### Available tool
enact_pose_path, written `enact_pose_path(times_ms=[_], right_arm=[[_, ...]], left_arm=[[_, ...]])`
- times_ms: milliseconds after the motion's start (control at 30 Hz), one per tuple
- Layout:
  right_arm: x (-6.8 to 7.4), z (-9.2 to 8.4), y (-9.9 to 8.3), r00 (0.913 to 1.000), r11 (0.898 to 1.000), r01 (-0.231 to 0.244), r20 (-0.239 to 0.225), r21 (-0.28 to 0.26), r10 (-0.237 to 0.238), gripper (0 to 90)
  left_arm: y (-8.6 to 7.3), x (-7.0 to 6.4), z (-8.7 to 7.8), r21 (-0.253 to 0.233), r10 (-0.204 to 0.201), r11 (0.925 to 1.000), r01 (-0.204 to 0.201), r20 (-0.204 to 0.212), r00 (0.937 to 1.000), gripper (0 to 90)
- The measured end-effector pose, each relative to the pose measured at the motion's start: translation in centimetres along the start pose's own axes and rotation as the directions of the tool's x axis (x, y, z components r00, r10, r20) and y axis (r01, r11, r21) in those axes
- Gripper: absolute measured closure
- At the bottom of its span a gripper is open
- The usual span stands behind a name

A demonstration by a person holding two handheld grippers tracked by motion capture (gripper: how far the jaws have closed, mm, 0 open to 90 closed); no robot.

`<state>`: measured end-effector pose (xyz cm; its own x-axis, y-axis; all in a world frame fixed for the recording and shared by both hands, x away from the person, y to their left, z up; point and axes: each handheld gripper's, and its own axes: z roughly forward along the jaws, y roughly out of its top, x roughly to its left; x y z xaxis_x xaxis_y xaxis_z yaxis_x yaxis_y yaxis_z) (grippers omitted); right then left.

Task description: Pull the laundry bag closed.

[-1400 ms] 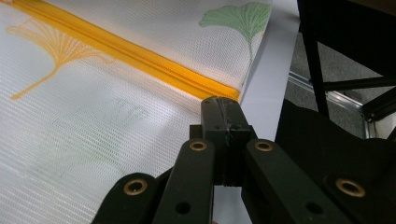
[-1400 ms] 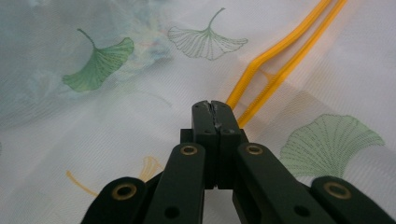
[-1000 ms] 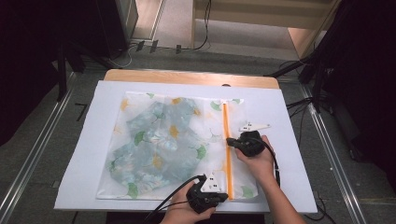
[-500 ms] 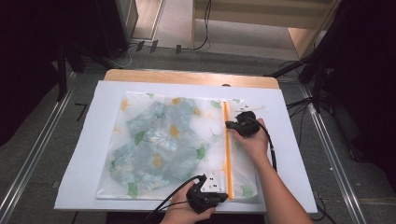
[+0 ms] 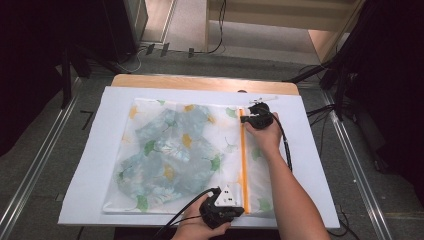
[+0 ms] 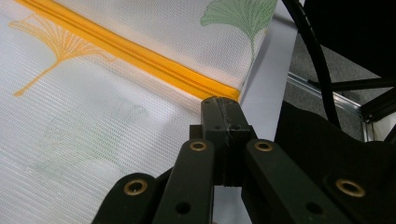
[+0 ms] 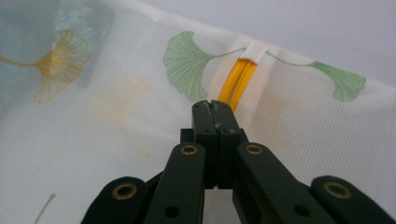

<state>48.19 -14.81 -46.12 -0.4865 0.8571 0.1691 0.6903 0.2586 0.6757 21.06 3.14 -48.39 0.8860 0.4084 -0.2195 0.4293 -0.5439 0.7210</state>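
Note:
A white mesh bag (image 5: pixel 150 112) printed with green and yellow ginkgo leaves lies flat on a white sheet, with pale blue flowered cloth (image 5: pixel 170 155) inside it. An orange zipper (image 5: pixel 243 160) runs along its right side. My left gripper (image 5: pixel 243 207) is shut at the zipper's near end (image 6: pixel 219 91), its tips (image 6: pixel 220 106) pinching the bag's edge. My right gripper (image 5: pixel 244 120) is shut at the zipper's far end, close to the white end tab (image 7: pixel 256 49). Its tips (image 7: pixel 215 108) cover the orange zipper (image 7: pixel 240 77), and the pull is hidden under them.
The white sheet (image 5: pixel 310 165) covers a wooden table (image 5: pixel 200 81). Metal rails (image 5: pixel 30 170) run along the floor on both sides. Black stands and cables (image 5: pixel 325 107) sit beyond the right edge. A black cable trails from each gripper.
My right gripper has slid along the orange zipper from about its middle to its far end. The left gripper has stayed at the near end.

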Motion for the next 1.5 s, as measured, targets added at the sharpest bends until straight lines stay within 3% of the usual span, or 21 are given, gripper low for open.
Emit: enact_pose_path(times_ms=[200,300,633,767,900,933,967,1200,1300,1333,1500], right_arm=[[-0.1,0.5,1.9,0.9989,1.0,0.019,0.042,0.007,-0.02,90.0],[-0.3,0.4,3.1,0.9989,1.0,-0.005,0.047,-0.01,0.006,90.0],[-0.7,0.6,4.1,0.9974,0.999,-0.019,0.069,-0.028,0.021,90.0],[-0.9,0.4,4.2,0.9965,0.997,-0.056,0.06,-0.045,0.059,90.0],[-0.9,0.7,3.7,0.9985,0.998,-0.052,0.013,-0.034,0.052,90.0],[-0.8,0.8,3.6,0.9988,0.998,-0.048,0.003,-0.028,0.048,88.7],[-0.7,0.8,3.3,0.9991,0.999,-0.043,-0.007,-0.024,0.043,81.7],[0.3,0.0,0.8,0.9996,0.997,-0.015,0.022,-0.073,0.016,59.3],[0.5,-0.8,-0.3,0.9996,0.994,-0.028,-0.01,-0.101,0.027,54.6],[0.6,-1.3,-0.8,0.9996,0.994,-0.02,-0.02,-0.103,0.018,52.0],[1.0,-2.4,-2.1,0.9992,0.993,-0.019,-0.036,-0.12,0.015,44.9]], left_arm=[[0.0,0.0,0.0,0.0,-0.003,1.0,0.003,0.004,1.0,90.0],[0.0,0.1,0.0,0.005,0.0,1.0,0.0,0.004,1.0,90.0],[0.0,0.1,0.0,0.005,0.0,1.0,0.0,0.005,1.0,90.0],[0.0,0.1,0.0,0.005,0.0,1.0,0.0,0.006,1.0,90.0],[0.0,0.1,0.0,0.005,0.001,1.0,-0.001,0.006,1.0,90.0],[0.0,0.0,0.0,-0.001,0.003,1.0,-0.003,0.006,1.0,90.0],[0.0,0.0,0.0,0.0,0.004,1.0,-0.004,0.004,1.0,90.0],[0.1,0.5,-0.2,-0.004,-0.016,0.9999,0.017,0.025,0.9995,90.0],[0.1,0.7,-0.6,-0.028,-0.02,0.9994,0.02,0.024,0.9995,90.0],[0.1,0.7,-0.6,-0.051,-0.031,0.9982,0.032,0.029,0.9991,81.3],[0.1,1.4,-1.2,-0.084,-0.094,0.9918,0.097,0.035,0.995,71.0]])
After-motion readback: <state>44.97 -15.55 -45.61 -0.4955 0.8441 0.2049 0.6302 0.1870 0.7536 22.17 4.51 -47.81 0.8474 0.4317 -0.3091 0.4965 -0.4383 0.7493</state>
